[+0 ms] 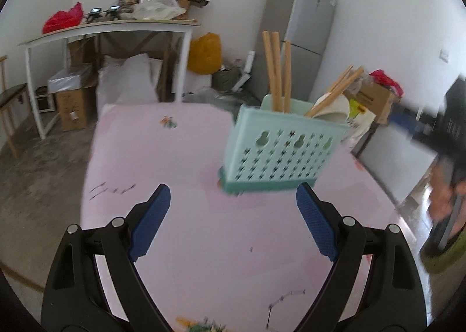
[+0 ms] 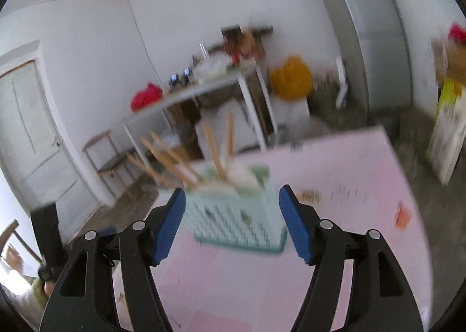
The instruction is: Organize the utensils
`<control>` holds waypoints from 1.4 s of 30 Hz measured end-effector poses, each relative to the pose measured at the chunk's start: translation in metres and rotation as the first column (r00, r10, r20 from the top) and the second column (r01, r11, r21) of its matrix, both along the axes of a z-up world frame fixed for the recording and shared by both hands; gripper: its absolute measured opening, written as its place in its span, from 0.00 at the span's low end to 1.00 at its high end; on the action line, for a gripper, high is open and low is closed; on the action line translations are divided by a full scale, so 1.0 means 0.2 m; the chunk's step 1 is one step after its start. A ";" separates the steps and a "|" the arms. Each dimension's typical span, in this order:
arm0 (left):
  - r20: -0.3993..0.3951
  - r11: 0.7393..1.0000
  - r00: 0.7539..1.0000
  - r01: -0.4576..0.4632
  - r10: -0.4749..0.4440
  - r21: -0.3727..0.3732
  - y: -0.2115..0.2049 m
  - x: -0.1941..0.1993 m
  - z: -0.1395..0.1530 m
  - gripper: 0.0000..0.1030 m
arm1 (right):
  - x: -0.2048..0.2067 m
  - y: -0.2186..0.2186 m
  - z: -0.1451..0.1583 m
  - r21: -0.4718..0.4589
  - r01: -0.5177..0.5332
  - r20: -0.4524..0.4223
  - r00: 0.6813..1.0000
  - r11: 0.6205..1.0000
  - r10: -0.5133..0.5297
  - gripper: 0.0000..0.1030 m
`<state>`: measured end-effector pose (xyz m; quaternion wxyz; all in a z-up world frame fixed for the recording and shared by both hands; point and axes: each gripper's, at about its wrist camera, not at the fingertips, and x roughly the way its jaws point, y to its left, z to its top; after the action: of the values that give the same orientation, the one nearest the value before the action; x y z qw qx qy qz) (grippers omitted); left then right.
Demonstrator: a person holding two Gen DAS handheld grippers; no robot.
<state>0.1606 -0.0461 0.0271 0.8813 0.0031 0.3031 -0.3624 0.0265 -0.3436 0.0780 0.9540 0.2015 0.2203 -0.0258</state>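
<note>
A mint-green perforated utensil holder (image 1: pixel 276 151) stands on the pink table (image 1: pixel 180 163), with several wooden-handled utensils (image 1: pixel 276 70) and a white spoon (image 1: pixel 335 107) sticking out of it. My left gripper (image 1: pixel 233 221) is open just short of the holder, nothing between its blue pads. In the blurred right wrist view the same holder (image 2: pixel 236 218) sits just ahead of my right gripper (image 2: pixel 232 221), which is open with nothing gripped; wooden handles (image 2: pixel 174 160) lean out to the left. A hand holding the other gripper shows at the right edge (image 1: pixel 445 195).
A white side table (image 1: pixel 110 29) piled with bags and clutter stands behind, with cardboard boxes (image 1: pixel 72 104) beneath. A grey fridge (image 1: pixel 300 35) and a yellow bag (image 1: pixel 204 52) are at the back. A small orange scrap (image 2: pixel 403 217) lies on the pink table (image 2: pixel 349 186).
</note>
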 end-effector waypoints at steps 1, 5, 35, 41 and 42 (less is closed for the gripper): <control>-0.007 1.000 1.000 0.010 -0.010 -0.001 -0.04 0.03 -0.01 0.82 | 0.02 -0.02 -0.07 0.020 -0.006 -0.025 1.000 1.000 0.006 0.63; -0.050 0.999 0.998 0.047 -0.048 -0.020 -0.14 0.13 -0.04 0.81 | 0.11 -0.06 -0.25 0.079 -0.043 -0.082 0.995 0.996 0.049 0.63; -0.082 0.992 0.989 0.125 -0.127 -0.024 -0.42 0.31 -0.13 0.63 | 0.46 -0.10 -0.46 0.150 -0.131 -0.140 0.978 0.980 0.152 0.63; -0.103 0.995 0.990 0.099 -0.100 -0.017 -0.37 0.24 -0.11 0.63 | 0.42 -0.05 -0.45 0.160 -0.130 -0.151 0.976 0.979 0.154 0.63; -0.107 0.995 0.990 0.093 -0.095 -0.018 -0.35 0.21 -0.10 0.63 | 0.40 -0.04 -0.45 0.164 -0.129 -0.152 0.976 0.978 0.154 0.63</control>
<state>0.2031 -0.1155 0.0067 0.8456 -0.0078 0.3475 -0.4051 0.1067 -0.3507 -0.0116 0.9139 0.2550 0.3130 0.0429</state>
